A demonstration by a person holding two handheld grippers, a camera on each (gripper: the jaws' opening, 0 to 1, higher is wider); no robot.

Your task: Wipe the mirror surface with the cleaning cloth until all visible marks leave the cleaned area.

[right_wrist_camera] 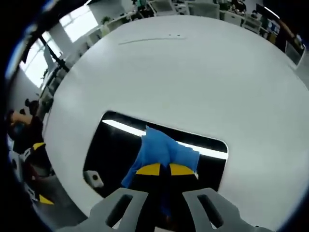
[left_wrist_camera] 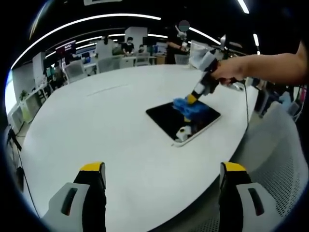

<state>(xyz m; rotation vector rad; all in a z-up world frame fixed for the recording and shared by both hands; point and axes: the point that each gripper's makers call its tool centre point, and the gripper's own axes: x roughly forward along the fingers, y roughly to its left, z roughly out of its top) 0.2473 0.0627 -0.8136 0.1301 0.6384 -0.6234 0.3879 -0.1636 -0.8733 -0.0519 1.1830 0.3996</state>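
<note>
A: Any writing or brand you can read?

B: None that I can make out. A dark screen [left_wrist_camera: 66, 47] on the far wall in the left gripper view has some marks, too small to read.

A: Then the surface?

B: A big white rounded worktop [left_wrist_camera: 111, 125]. The mirror [left_wrist_camera: 166, 118], a dark rectangle with rounded corners and a pale frame, lies flat near its edge. In the right gripper view the mirror [right_wrist_camera: 116, 145] reflects strips of ceiling light.

A: And the cloth?

B: The blue cleaning cloth [right_wrist_camera: 161, 152] lies on the glass, pinched between the yellow tips of the right claw [right_wrist_camera: 160, 169], which is closed on it. From the left gripper view, the right claw [left_wrist_camera: 191, 99] presses the cleaning cloth [left_wrist_camera: 190, 108] down, a person's hand [left_wrist_camera: 229, 72] holding it.

A: The left claw?

B: The left claw [left_wrist_camera: 161, 169] hovers above the worktop, jaws wide apart, gripping nothing.

A: The room?

B: An open office: desks, chairs [left_wrist_camera: 75, 70], people in the background, long ceiling light strips [left_wrist_camera: 96, 21], and a window [right_wrist_camera: 79, 21].
</note>
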